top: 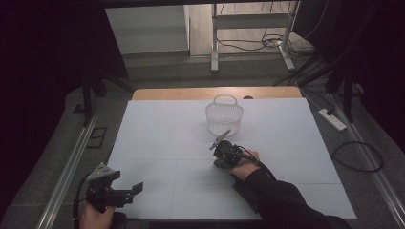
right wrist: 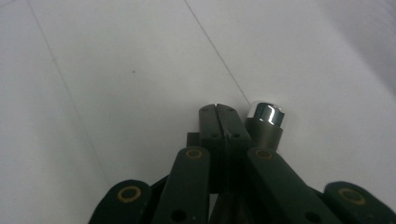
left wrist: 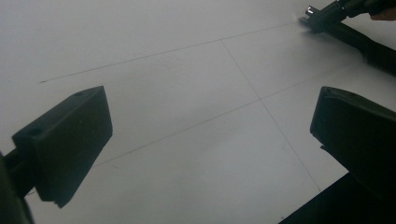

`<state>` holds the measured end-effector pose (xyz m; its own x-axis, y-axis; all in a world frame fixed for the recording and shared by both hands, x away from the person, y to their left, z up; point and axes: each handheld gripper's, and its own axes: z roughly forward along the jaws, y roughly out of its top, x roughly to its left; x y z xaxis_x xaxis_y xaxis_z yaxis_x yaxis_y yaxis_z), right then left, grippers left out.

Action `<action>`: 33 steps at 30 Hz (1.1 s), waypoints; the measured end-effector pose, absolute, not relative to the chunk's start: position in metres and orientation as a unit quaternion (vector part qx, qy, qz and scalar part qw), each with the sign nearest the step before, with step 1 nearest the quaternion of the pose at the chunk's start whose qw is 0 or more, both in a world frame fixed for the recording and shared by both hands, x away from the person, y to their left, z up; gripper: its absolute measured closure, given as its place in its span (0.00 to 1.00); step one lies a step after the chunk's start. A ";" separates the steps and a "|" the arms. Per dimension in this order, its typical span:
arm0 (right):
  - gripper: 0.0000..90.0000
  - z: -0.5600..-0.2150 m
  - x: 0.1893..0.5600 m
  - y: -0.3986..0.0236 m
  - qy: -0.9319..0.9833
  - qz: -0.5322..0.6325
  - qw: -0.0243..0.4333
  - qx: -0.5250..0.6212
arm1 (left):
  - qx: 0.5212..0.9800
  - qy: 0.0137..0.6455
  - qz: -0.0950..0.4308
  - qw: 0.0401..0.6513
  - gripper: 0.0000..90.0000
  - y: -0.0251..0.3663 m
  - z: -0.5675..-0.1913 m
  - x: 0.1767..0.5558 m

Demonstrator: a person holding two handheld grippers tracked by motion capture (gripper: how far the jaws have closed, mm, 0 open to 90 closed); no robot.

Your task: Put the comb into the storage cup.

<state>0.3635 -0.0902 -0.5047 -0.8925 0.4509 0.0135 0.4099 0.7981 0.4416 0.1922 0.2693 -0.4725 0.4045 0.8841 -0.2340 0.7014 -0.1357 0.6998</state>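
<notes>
1. Chrome-tipped, dark-handled utensil [top: 220,139], that's what the right gripper [top: 224,151] has. It sticks up and away from the gripper at a slant, shiny end toward the basket [top: 224,116]. What kind of utensil it is, I can't tell.
2. In the right gripper view the two jaws are pressed flat together, clenched, and the utensil's handle end [right wrist: 264,122], grey with a chrome cap, sits just beside them on one side. Looks more wedged alongside the jaws than squeezed between the pads, honestly hard to say.
3. That gripper sits low over the white tabletop [top: 157,143], roughly mid-table, hand [top: 246,164] and dark sleeve behind it.
4. White plastic basket with a handle loop stands just past the utensil tip, near but apart, toward the far edge.
5. Left gripper [top: 125,190] is well apart, at the near left corner, jaws released and wide with bare tabletop between them.
</notes>
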 end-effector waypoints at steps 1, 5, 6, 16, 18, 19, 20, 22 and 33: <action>0.99 -0.505 0.364 -0.091 0.947 0.220 0.048 0.229 | 0.744 0.533 0.119 0.385 0.00 0.269 -0.473 0.192; 0.99 -0.507 0.368 -0.094 0.946 0.216 0.053 0.234 | 0.744 0.533 0.119 0.385 0.00 0.269 -0.473 0.192; 0.99 -0.507 0.369 -0.095 0.946 0.215 0.055 0.235 | 0.744 0.533 0.119 0.385 0.00 0.269 -0.473 0.192; 0.99 -0.506 0.379 -0.112 0.940 0.210 0.065 0.260 | 0.744 0.533 0.119 0.384 0.00 0.269 -0.473 0.192; 0.99 -0.505 0.380 -0.116 0.939 0.209 0.066 0.266 | 0.744 0.534 0.119 0.385 0.00 0.269 -0.473 0.192; 0.99 -0.505 0.381 -0.118 0.939 0.208 0.066 0.267 | 0.744 0.534 0.119 0.385 0.00 0.269 -0.473 0.192; 0.99 -0.505 0.381 -0.120 0.938 0.208 0.067 0.269 | 0.744 0.534 0.119 0.384 0.00 0.269 -0.473 0.192; 0.99 -0.505 0.382 -0.126 0.937 0.207 0.067 0.274 | 0.744 0.534 0.120 0.384 0.00 0.269 -0.473 0.192; 0.99 -0.503 0.384 -0.155 0.930 0.204 0.065 0.300 | 0.745 0.533 0.120 0.383 0.00 0.269 -0.472 0.192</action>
